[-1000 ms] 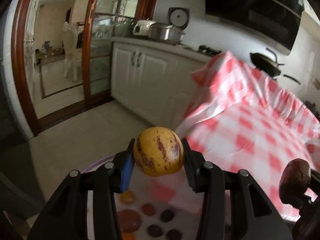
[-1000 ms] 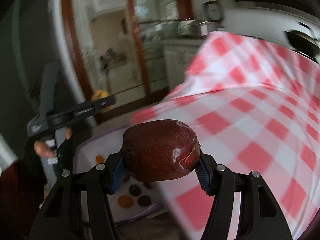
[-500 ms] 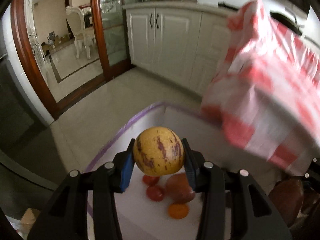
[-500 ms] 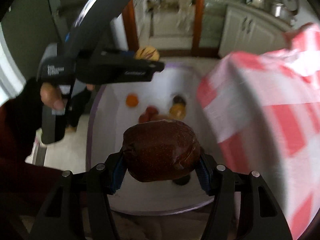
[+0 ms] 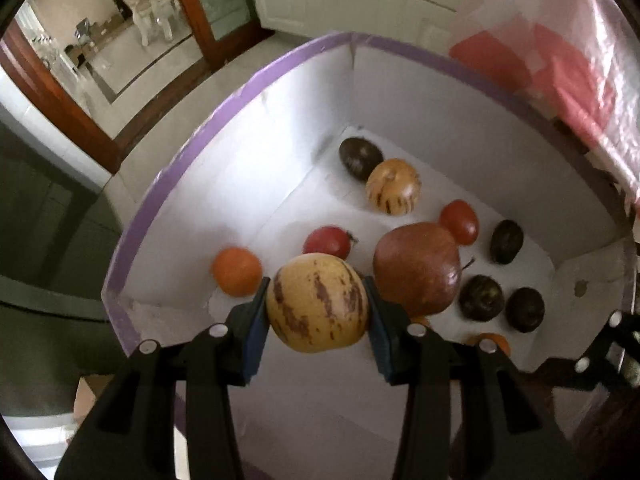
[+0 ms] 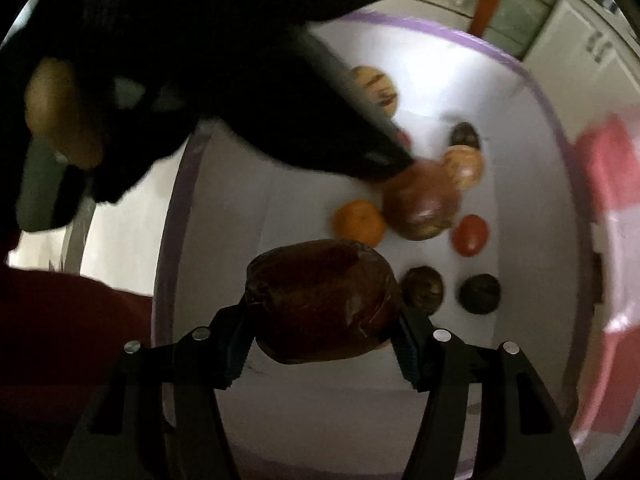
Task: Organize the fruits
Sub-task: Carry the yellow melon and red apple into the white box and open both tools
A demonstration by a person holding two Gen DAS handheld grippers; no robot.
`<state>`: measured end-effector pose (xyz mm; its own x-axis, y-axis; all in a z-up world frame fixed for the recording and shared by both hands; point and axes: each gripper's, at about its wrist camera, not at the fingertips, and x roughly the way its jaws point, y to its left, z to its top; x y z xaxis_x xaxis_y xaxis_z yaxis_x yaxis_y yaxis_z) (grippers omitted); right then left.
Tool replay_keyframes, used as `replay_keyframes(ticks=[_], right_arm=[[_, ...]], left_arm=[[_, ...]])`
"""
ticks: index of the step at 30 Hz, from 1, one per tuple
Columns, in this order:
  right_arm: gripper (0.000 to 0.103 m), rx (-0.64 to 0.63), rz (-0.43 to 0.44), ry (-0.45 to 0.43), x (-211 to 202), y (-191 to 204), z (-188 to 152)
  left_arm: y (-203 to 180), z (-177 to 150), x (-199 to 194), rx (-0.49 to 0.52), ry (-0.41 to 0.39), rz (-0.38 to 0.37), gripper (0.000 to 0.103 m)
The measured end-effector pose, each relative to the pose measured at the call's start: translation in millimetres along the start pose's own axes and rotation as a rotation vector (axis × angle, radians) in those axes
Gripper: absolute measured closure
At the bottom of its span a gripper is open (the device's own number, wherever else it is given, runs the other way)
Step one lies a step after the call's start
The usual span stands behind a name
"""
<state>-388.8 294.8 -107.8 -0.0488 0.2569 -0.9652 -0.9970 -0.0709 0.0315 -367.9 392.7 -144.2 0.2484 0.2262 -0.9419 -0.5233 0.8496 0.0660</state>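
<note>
1. The striped yellow fruit point(image 5: 317, 302), nearly round with stripes running lengthwise, is clamped in the left gripper point(image 5: 317, 312) above the box's point(image 5: 168, 168) near-left corner.
2. The right gripper point(image 6: 322, 320) pinches a wrapped dark-red fruit point(image 6: 322, 300) (long axis across the jaws) over the near edge.
3. Loose fruit covers the box floor.
</note>
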Motion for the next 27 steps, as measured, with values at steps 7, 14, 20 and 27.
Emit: replay_keyframes(ticks=[7,14,20,27], right_arm=[[0.043,0.036,0.01,0.073,19,-5,-2],[0.043,0.031,0.009,0.093,23,-1,-8],[0.04,0.081,-0.003,0.088,24,-5,-9],[0.024,0.192,-0.004,-0.077,-20,-25,-20]], left_arm=[[4,-3,5,-0.032,0.023,-0.004,0.058],[-4,0,9,-0.031,0.036,-0.012,0.058],[-2,0,6,-0.057,0.015,0.006,0.048],[9,9,-20,-0.115,-0.111,-0.035,0.036]])
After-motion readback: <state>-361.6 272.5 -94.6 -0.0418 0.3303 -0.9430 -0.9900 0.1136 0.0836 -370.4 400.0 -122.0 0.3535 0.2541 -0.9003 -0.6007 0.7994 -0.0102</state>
